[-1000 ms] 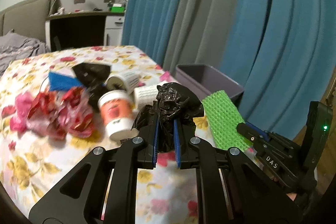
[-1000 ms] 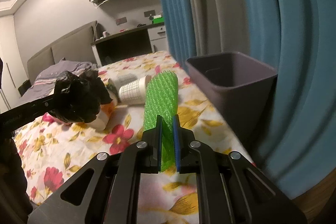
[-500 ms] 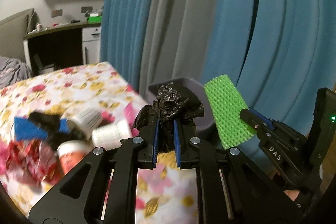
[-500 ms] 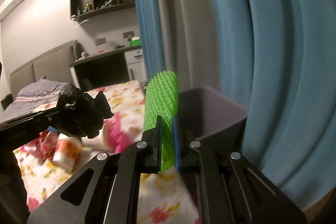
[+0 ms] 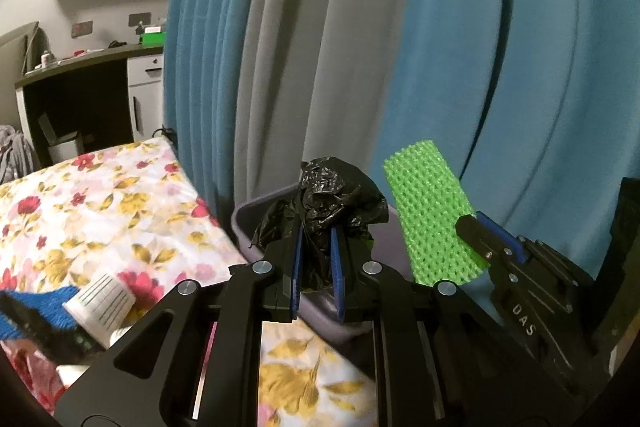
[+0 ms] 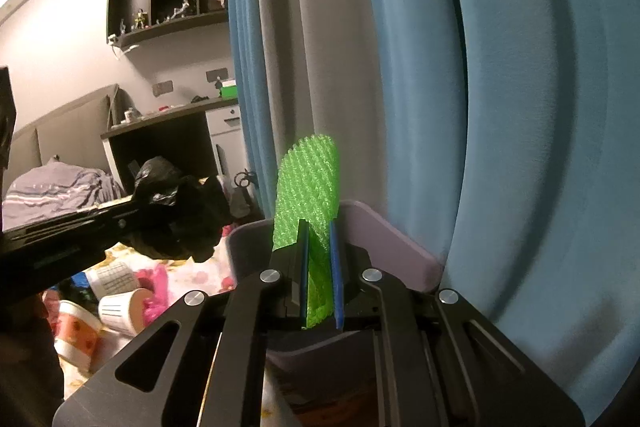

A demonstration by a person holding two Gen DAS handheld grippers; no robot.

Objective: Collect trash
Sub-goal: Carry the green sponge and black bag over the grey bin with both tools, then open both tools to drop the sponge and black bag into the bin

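Both grippers have moved from the bed [image 5: 100,203] toward the purple bin [image 6: 384,239], the left gripper [image 5: 316,267] clamping a black bag [image 5: 336,195], the right gripper [image 6: 320,279] a green net [image 6: 308,187], seemingly above it.

L gripper [image 5: 316,267] clamps black bag [image 5: 332,195] over grey bin [image 5: 244,223]; R gripper [image 5: 474,231] grips green mesh [image 5: 432,211].

Floral-sheeted bed [image 5: 100,203], white ribbed paper cups [image 5: 102,301] lying tipped, blue scrap [image 5: 48,301], pink wrappers [image 6: 154,281]
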